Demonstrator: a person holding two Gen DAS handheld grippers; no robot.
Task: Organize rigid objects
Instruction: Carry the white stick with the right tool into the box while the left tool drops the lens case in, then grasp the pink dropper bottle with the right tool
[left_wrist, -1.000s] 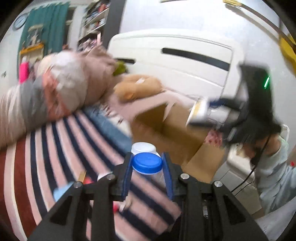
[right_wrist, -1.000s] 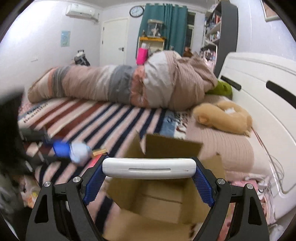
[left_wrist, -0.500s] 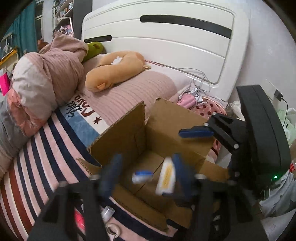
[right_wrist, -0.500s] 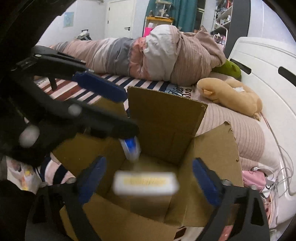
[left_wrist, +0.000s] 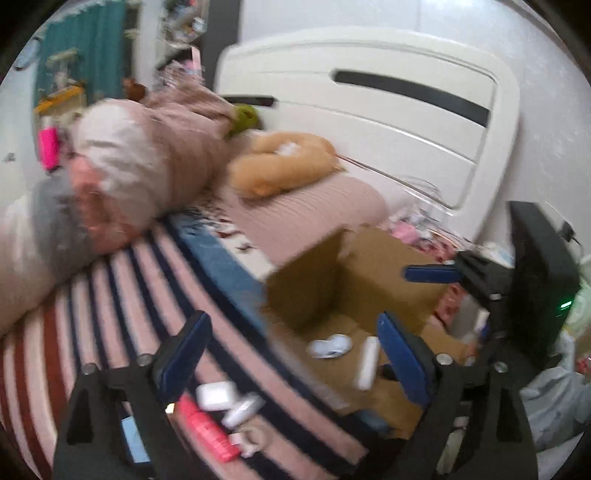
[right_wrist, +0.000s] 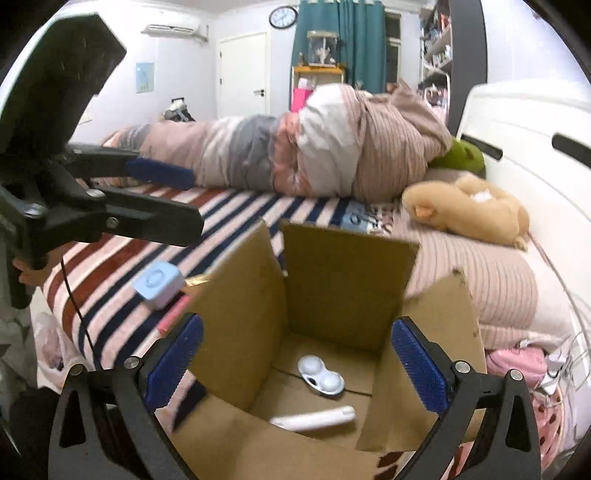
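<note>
An open cardboard box (right_wrist: 347, 280) stands on the bed; it also shows in the left wrist view (left_wrist: 373, 273). Inside lie a white two-cup case (right_wrist: 320, 374) and a long white flat object (right_wrist: 314, 419), both also in the left wrist view (left_wrist: 330, 347) (left_wrist: 366, 363). My right gripper (right_wrist: 295, 365) is open and empty above the box. My left gripper (left_wrist: 291, 358) is open and empty over the box's left edge. Beside the box on the striped blanket lie a white case (left_wrist: 216, 395), a pink tube (left_wrist: 207, 428) and a light blue box (right_wrist: 159, 283).
A rolled duvet (right_wrist: 295, 147) and a tan plush toy (right_wrist: 467, 210) lie at the bed's far side by the white headboard (left_wrist: 369, 110). The left gripper's body (right_wrist: 74, 184) reaches in from the left of the right wrist view. Cables and pink clutter (right_wrist: 517, 365) sit right of the box.
Both grippers opened and dropped their loads: the blue-capped jar and the white flat object fell into the box. The left gripper has since swung back leftward over the blanket.
</note>
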